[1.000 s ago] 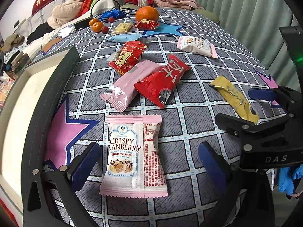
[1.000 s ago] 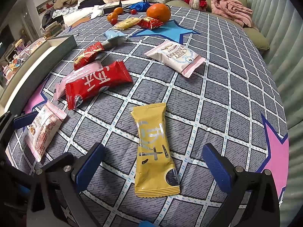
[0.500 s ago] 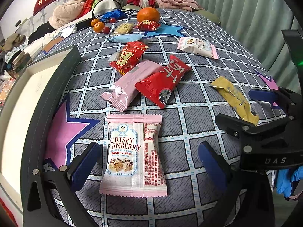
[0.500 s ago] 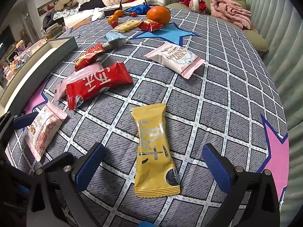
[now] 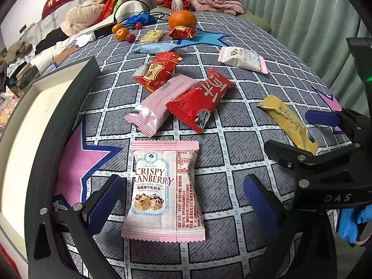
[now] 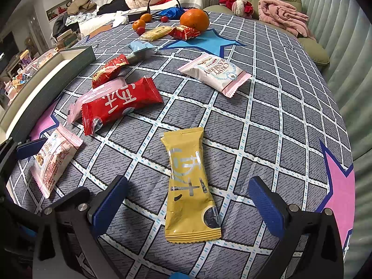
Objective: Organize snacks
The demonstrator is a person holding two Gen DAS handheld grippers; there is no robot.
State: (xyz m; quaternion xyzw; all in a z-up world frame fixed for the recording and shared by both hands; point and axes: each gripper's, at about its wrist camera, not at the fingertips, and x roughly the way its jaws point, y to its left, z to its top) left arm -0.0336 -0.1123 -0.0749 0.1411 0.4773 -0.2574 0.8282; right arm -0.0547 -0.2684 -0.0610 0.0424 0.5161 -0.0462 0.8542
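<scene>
My left gripper (image 5: 183,197) is open, its blue pads on either side of a pink-and-white Crispy Cranberry packet (image 5: 164,190) lying flat on the checked cloth. My right gripper (image 6: 188,202) is open around a yellow snack packet (image 6: 189,181), which also shows in the left wrist view (image 5: 288,122). Beyond lie a red packet (image 5: 202,101), a plain pink packet (image 5: 160,105), a smaller red packet (image 5: 158,71), a light blue packet (image 5: 154,47) and a second Crispy Cranberry packet (image 6: 215,73).
A dark-rimmed box with a pale inside (image 5: 30,121) stands along the left edge. An orange (image 5: 182,18), small tangerines (image 5: 121,32), a biscuit (image 5: 152,36) and a red candy (image 5: 182,32) lie at the far end. Clothes and cushions lie beyond the table.
Both grippers have crept slightly forward and stay open. No snack has moved.
</scene>
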